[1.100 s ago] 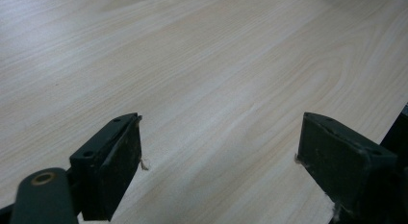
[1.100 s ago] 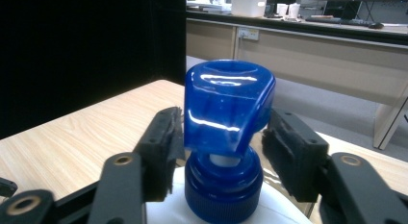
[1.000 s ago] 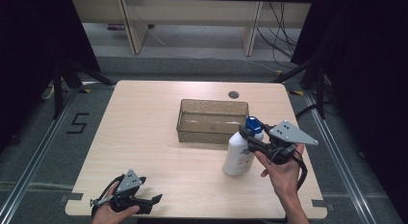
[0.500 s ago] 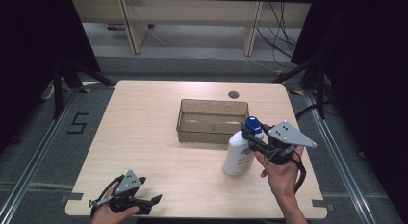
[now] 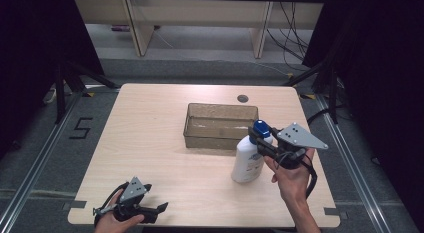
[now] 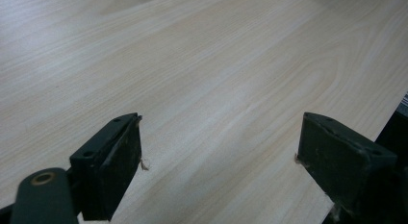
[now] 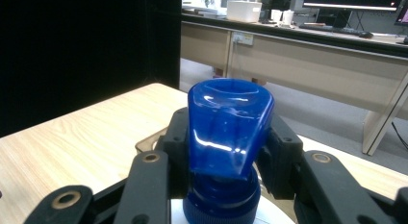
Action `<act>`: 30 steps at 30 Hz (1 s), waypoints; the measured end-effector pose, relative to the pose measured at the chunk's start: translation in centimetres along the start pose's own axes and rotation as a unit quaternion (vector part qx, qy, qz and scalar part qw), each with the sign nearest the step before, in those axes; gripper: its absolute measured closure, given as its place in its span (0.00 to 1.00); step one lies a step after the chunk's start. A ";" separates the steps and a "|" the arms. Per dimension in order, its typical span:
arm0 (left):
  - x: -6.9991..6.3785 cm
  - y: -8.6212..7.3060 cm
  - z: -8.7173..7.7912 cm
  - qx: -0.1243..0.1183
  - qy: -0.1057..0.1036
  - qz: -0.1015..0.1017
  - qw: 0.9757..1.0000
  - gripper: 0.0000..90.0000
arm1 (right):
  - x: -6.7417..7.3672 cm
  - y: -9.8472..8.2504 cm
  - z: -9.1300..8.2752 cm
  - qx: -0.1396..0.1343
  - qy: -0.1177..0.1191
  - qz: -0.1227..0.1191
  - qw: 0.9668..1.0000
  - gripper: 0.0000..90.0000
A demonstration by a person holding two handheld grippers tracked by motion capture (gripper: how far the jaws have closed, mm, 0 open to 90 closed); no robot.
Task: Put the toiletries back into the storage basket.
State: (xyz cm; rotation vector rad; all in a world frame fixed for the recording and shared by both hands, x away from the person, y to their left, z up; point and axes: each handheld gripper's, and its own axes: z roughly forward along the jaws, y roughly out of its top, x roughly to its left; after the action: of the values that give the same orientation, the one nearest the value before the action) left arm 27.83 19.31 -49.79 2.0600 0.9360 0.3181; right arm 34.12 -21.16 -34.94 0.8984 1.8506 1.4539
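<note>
right gripper (image 7: 226, 152) view: jaws clamp blue cap (image 7: 228, 123) | left gripper (image 6: 221, 161) view: jaws wide over table (image 6: 202, 65)

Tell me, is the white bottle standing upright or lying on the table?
Upright: the bottle stands on its base on the table, blue cap on top.

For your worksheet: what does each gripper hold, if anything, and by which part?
The right gripper clamps the white bottle by its blue cap; the left gripper holds nothing.
</note>
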 end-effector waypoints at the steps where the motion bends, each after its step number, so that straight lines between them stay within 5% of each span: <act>1: 0.0 0.0 0.0 0.000 0.000 0.000 1.000 0.17 | 0.0 0.0 0.0 -0.001 0.001 0.003 1.000 0.68; 12: 0.0 -0.1 0.2 -0.013 0.000 -0.008 1.000 0.17 | -0.1 1.5 -0.3 -0.020 -0.001 0.009 1.000 0.68; 14: 0.2 0.0 0.1 -0.001 0.004 0.004 1.000 0.17 | -0.2 1.8 -0.3 -0.024 -0.003 0.004 1.000 0.68; 16: 0.0 -0.1 0.2 -0.012 0.000 -0.010 1.000 0.17 | -0.3 2.0 -0.4 -0.024 -0.003 -0.002 1.000 0.68; 30: 0.2 -0.1 -0.1 0.001 0.000 0.004 1.000 0.17 | -0.1 3.4 -0.2 -0.045 0.001 -0.001 0.999 0.68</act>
State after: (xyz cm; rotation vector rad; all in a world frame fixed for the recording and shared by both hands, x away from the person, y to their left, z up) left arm 27.93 19.53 -49.82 2.0667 0.9299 0.3216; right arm 34.51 -20.81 -31.61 0.8514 1.7712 1.5247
